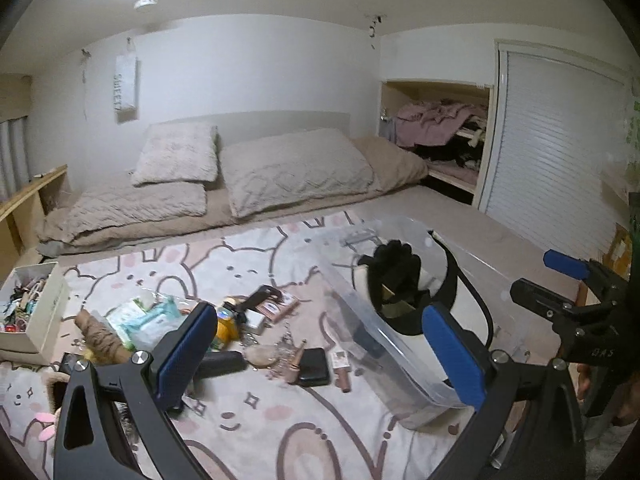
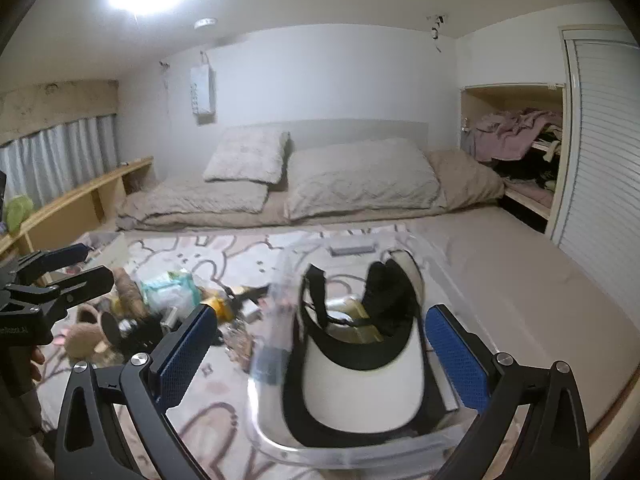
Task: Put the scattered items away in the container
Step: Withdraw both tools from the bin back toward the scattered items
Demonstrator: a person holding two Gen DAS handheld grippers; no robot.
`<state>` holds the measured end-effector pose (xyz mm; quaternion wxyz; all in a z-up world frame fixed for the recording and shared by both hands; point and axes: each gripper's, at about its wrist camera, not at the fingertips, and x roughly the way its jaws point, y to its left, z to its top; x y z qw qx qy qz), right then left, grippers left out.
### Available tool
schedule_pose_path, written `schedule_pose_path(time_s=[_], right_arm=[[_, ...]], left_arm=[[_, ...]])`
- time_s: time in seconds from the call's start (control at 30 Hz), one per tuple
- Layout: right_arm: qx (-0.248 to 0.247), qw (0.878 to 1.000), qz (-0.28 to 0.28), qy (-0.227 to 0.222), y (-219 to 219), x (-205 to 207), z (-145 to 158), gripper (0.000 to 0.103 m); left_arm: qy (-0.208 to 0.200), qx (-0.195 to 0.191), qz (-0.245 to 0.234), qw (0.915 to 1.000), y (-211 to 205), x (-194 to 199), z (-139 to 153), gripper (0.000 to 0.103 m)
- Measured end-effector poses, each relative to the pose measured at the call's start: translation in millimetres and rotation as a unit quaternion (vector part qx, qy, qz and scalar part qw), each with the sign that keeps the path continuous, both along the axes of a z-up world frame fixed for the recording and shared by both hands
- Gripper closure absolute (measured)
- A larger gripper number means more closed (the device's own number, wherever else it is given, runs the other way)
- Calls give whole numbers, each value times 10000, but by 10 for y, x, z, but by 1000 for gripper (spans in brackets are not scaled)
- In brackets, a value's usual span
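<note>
A clear plastic container point(image 1: 360, 312) sits on the bunny-print blanket and holds a white visor with a black rim point(image 2: 360, 384) and a black glove point(image 1: 394, 264). Scattered items lie left of it: a wipes pack point(image 1: 140, 320), a yellow bottle point(image 1: 227, 326), a black case point(image 1: 314, 367), a pink tube point(image 1: 342, 372) and a brown sock point(image 1: 100, 338). My left gripper point(image 1: 320, 354) is open and empty above these items. My right gripper point(image 2: 324, 354) is open and empty just above the container point(image 2: 276, 344) and the visor.
A white box of small items point(image 1: 34, 312) stands at the blanket's left edge. A plush toy point(image 2: 86, 336) lies near the pile. Pillows point(image 1: 296, 168) are at the back, a wooden shelf point(image 2: 80, 200) on the left, a closet point(image 1: 440, 136) on the right.
</note>
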<state>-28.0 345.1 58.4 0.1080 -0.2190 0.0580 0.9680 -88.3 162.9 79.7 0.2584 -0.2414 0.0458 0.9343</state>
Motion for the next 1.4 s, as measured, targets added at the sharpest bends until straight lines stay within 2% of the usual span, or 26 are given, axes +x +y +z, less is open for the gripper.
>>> schedule_pose_path(time_s=[0.37,0.53,0.7,0.83,1.07,1.27,1.4], right_arm=[[207,9950,640,739,-563,-104,259,0],[258,9915,969,827,-795,-255,209,0],[242,9884,1292,754,-1008,-473,16,0],[311,9880,1424,518,-1153,-672,-255,0],[291,9861,1633,0,-1342,-994,-726,0],[-65,9853,1669,-367,-1384,-1243,-1138,0],[-295,9838,1648,-639,-1378,-1387,-1420,0]], left_arm=[[426,209,610,9970,-667,-90,265,0],[442,262,922,9944,-941,-172,197,0],[413,202,1169,9921,-1107,-280,38,0],[289,256,1315,9906,-1238,-437,-167,0],[-170,232,1593,9868,-1439,-743,-727,0],[-509,161,1814,9820,-1596,-930,-1206,0],[-788,243,1781,9806,-1687,-1065,-1520,0]])
